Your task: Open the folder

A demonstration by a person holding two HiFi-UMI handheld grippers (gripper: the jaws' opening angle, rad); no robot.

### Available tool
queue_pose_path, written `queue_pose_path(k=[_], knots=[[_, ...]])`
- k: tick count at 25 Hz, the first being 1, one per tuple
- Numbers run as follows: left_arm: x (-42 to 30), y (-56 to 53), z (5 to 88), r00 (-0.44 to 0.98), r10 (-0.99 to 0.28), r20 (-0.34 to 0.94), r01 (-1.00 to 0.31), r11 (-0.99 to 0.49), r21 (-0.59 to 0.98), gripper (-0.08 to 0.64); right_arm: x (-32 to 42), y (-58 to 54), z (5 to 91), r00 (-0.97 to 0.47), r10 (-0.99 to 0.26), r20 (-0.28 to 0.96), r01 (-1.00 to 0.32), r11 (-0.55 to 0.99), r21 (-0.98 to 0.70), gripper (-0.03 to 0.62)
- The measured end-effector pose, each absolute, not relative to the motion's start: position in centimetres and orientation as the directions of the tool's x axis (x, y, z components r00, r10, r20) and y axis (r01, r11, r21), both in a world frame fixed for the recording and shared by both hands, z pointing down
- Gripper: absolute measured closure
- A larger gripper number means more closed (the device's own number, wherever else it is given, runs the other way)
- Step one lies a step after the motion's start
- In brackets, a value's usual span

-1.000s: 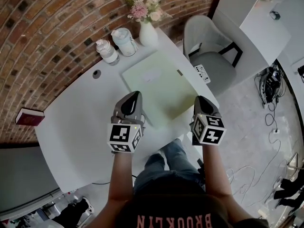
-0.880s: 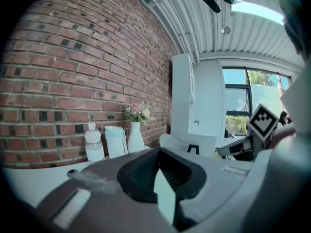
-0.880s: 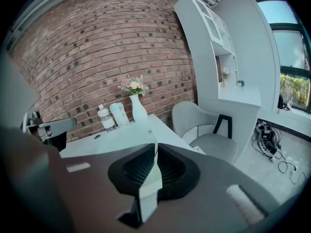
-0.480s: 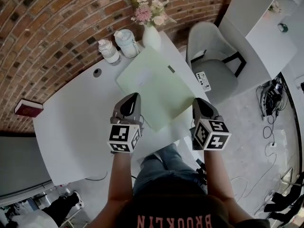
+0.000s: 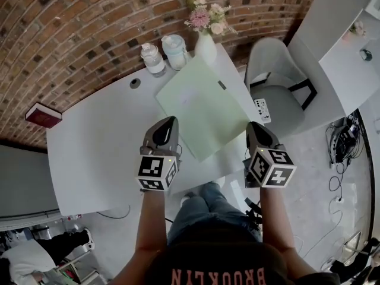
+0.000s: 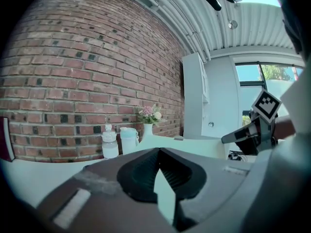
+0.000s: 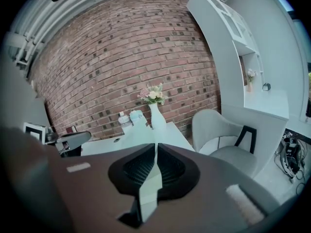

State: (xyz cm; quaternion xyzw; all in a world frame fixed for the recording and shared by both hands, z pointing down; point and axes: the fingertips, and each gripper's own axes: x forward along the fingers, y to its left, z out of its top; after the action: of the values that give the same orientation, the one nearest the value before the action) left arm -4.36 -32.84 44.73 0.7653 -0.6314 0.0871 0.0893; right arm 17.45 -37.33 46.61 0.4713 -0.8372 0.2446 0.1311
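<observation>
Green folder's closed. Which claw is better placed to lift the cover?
Right, probably. The right claw sits beside the right corner of the flat pale green folder, nearest the edge with the small grey tab, likely the opening side. The left claw is at the opposite edge. Both are shut, empty.

Office-like workroom, marked by an exposed brick wall [image 5: 77, 28], a white desk [image 5: 95, 147] bearing a vase of flowers [image 5: 206, 43] and two bottles [image 5: 153, 59], a grey chair [image 5: 279, 105], white shelving [image 7: 243, 42] and floor cables [image 5: 341, 147].
</observation>
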Motion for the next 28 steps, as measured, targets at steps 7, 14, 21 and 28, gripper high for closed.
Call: queue_pose_path(k=[7, 14, 21, 28], knots=[[-6.1, -28.7, 43.4, 0.160, -0.962, 0.221, -0.987, -0.160, 0.017, 0.564, 16.3, -35.5, 44.5, -0.529, -0.744, 0.408, -0.848, 0.448, -0.282, 0.578], [-9.1, -23.2, 41.8, 0.098, -0.974, 0.203, -0.995, -0.097, 0.013, 0.563, 15.3, -33.7, 43.0, -0.524, -0.762, 0.381, -0.849, 0.430, -0.307, 0.583], [-11.2, -18.4, 41.0, 0.047, -0.981, 0.190, -0.999, -0.046, 0.011, 0.563, 13.1, -31.0, 41.2, -0.548, -0.761, 0.348, -0.835, 0.467, -0.292, 0.586], [-13.6, -14.8, 40.2, -0.015, -0.986, 0.164, -1.000, 0.018, 0.013, 0.563, 11.3, -29.0, 40.1, -0.572, -0.752, 0.328, -0.819, 0.503, -0.275, 0.588]])
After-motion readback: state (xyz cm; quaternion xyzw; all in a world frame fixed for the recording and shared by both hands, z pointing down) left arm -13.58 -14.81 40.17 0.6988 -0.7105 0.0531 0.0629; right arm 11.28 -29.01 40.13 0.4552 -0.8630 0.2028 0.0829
